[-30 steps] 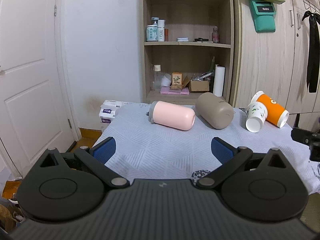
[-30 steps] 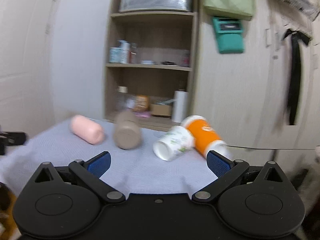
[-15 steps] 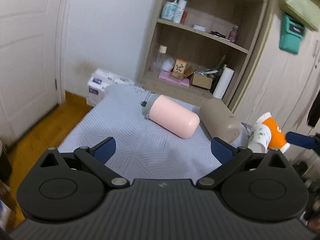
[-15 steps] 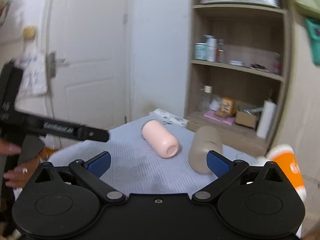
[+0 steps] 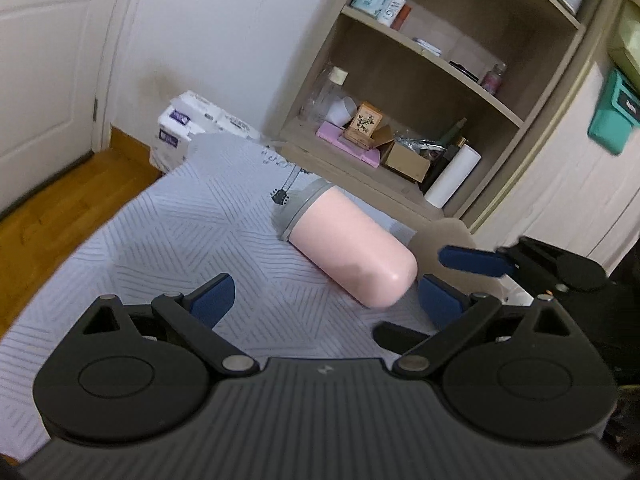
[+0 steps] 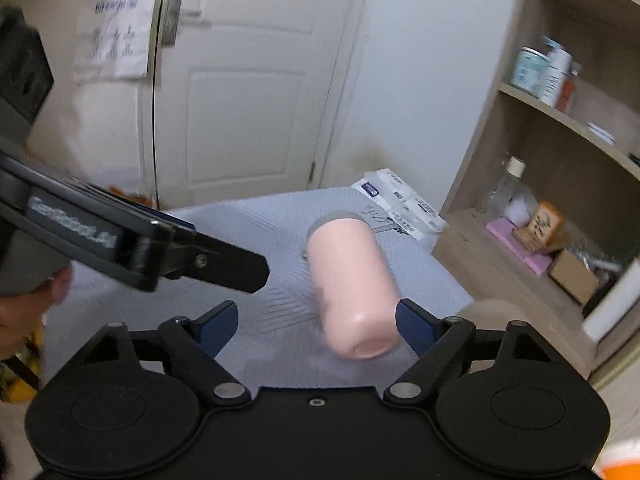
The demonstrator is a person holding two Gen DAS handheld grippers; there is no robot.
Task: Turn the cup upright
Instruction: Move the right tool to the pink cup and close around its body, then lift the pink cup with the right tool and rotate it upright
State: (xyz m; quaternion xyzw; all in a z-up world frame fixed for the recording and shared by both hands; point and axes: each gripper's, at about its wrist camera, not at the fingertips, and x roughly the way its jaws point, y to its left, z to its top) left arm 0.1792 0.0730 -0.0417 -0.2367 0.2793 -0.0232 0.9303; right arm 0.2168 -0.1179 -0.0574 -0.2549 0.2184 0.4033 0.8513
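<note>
From the left wrist, the pink cup (image 5: 346, 250) lies on its side near the middle of the cloth-covered table (image 5: 152, 248), grey lid toward the far edge, and the left gripper (image 5: 326, 300) stands wide with nothing in it. From the right wrist, the right gripper (image 6: 316, 322) is likewise spread wide, the cup's rounded base between its fingers but apparently untouched. Nothing is upright yet; grasping and tipping remain.

Cup (image 5: 352, 246) on its side on table (image 5: 168, 232), before shelf (image 5: 424, 92).
</note>
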